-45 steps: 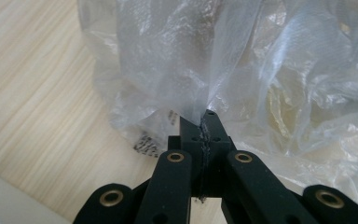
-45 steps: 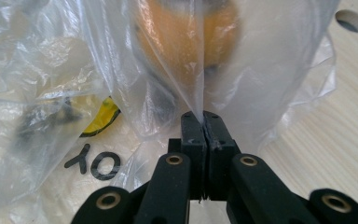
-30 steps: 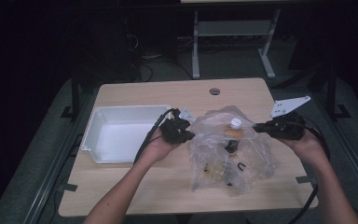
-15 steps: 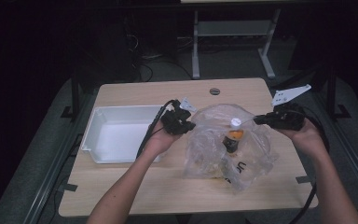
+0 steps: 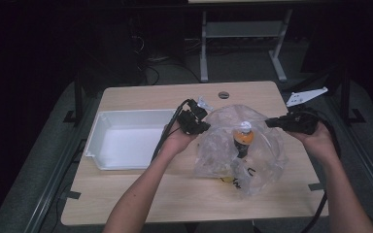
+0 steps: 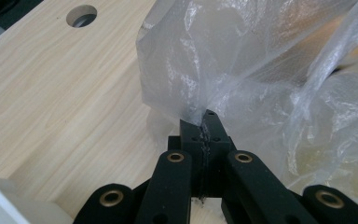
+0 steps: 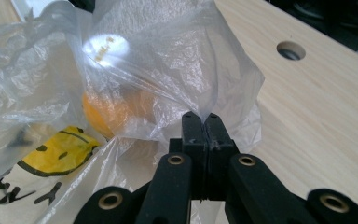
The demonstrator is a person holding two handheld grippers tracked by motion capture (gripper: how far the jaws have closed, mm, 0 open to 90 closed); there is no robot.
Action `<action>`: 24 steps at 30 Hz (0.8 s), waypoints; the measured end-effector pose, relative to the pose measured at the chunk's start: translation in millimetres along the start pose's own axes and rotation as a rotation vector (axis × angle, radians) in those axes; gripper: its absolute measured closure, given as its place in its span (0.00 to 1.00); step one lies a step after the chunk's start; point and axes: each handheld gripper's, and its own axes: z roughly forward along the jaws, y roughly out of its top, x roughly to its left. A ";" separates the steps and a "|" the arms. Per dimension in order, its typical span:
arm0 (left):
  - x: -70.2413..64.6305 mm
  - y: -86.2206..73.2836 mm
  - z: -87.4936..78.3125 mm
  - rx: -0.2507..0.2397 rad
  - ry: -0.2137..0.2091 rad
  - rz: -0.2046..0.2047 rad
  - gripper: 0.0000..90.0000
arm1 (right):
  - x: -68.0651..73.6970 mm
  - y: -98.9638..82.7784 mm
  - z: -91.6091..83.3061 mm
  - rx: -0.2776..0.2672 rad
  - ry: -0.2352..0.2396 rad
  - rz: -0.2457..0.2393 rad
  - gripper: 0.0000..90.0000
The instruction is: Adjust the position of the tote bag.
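Stretching between the two tools, the clear plastic bag (image 5: 238, 150) lies on the right half of the worktop (image 5: 141, 194), nearer the far edge than the near one, with its mouth end raised toward the far edge and its bottom sagging toward the near right corner. Inside it an orange-bodied bottle with a white cap (image 5: 243, 137) stands roughly upright near the middle, and something yellow with black markings (image 7: 58, 156) lies lower down, toward the bag's closed end.

The left gripper (image 6: 204, 123) has its jaws pressed together on a fold of film at the bag's left upper edge; the right gripper (image 7: 202, 122) is likewise clamped on film at the right upper edge. In the high view the left gripper (image 5: 196, 121) and the right gripper (image 5: 277, 122) sit well apart, so the film between them is drawn wide.

As I judge it, the step in hand is spreading the bag's mouth open, or lifting it by two corners so that the contents can come out. The bag's long axis runs roughly from the far edge toward the near edge, slightly slanted to the right; the pull runs across it.

A white tray (image 5: 126, 141) rests on the left half of the worktop, just beside the left hand (image 5: 177, 141), and looks like the place for the contents. The next move probably calls for keeping both pinches firm while raising or tipping the bag toward the tray, since thin film can slip out of the jaws.
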 end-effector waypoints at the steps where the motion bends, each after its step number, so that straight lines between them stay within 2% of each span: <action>1: -0.5 1.1 1.0 0.006 0.006 0.008 1.00 | -0.7 -0.2 1.0 0.005 -0.003 0.005 0.99; 6: -1.9 2.9 6.6 0.015 0.012 0.007 1.00 | -0.2 0.1 7.1 0.027 0.005 0.008 0.99; 8: -0.8 3.9 8.2 0.011 0.010 -0.010 1.00 | -0.1 0.0 10.3 0.043 -0.001 -0.001 0.99; 16: 3.0 5.2 13.2 0.034 0.006 -0.021 1.00 | -1.9 -8.1 22.0 0.061 0.013 0.041 0.99; 19: 2.1 5.3 13.6 0.028 0.008 -0.026 1.00 | -1.1 -7.7 24.8 0.071 0.012 0.029 0.99; 21: 2.9 5.9 10.8 0.020 0.007 -0.021 1.00 | 0.1 -6.0 22.3 0.044 0.005 0.015 0.99; 23: 4.4 6.3 7.1 0.005 0.005 -0.031 1.00 | 1.2 -4.4 18.0 0.019 0.001 0.003 0.99; 24: 5.8 6.3 5.2 -0.005 0.000 -0.040 1.00 | 1.5 -3.9 15.5 0.011 0.003 0.012 0.99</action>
